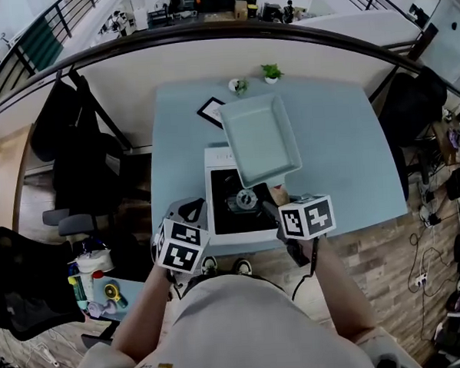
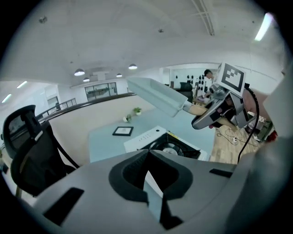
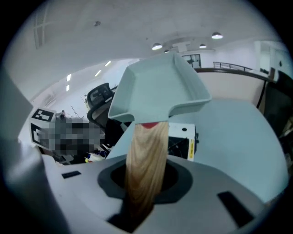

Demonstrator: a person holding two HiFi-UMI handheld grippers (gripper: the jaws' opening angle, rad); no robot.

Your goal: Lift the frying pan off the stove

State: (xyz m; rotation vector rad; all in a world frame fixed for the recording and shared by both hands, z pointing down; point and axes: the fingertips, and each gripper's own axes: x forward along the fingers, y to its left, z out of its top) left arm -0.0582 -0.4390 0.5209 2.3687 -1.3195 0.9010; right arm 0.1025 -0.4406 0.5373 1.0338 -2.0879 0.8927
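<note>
A pale blue-green rectangular frying pan (image 1: pixel 260 139) hangs tilted in the air above the white portable stove (image 1: pixel 218 161), clear of its black burner (image 1: pixel 246 200). My right gripper (image 1: pixel 283 206) is shut on the pan's wooden handle (image 3: pixel 144 164), which runs back between the jaws in the right gripper view, with the pan (image 3: pixel 158 87) raised ahead and the stove (image 3: pixel 183 137) below it. My left gripper (image 1: pixel 190 214) hovers by the stove's near left corner, shut and empty. From the left gripper view I see the lifted pan (image 2: pixel 155 93), the stove (image 2: pixel 153 137) and the right gripper (image 2: pixel 215 114).
The stove stands on a light blue table (image 1: pixel 343 135). A black picture frame (image 1: pixel 211 111) and two small potted plants (image 1: pixel 270 72) sit at the far side. Black chairs (image 1: pixel 67 149) stand left of the table, and a small side table with bottles (image 1: pixel 97 290) is at lower left.
</note>
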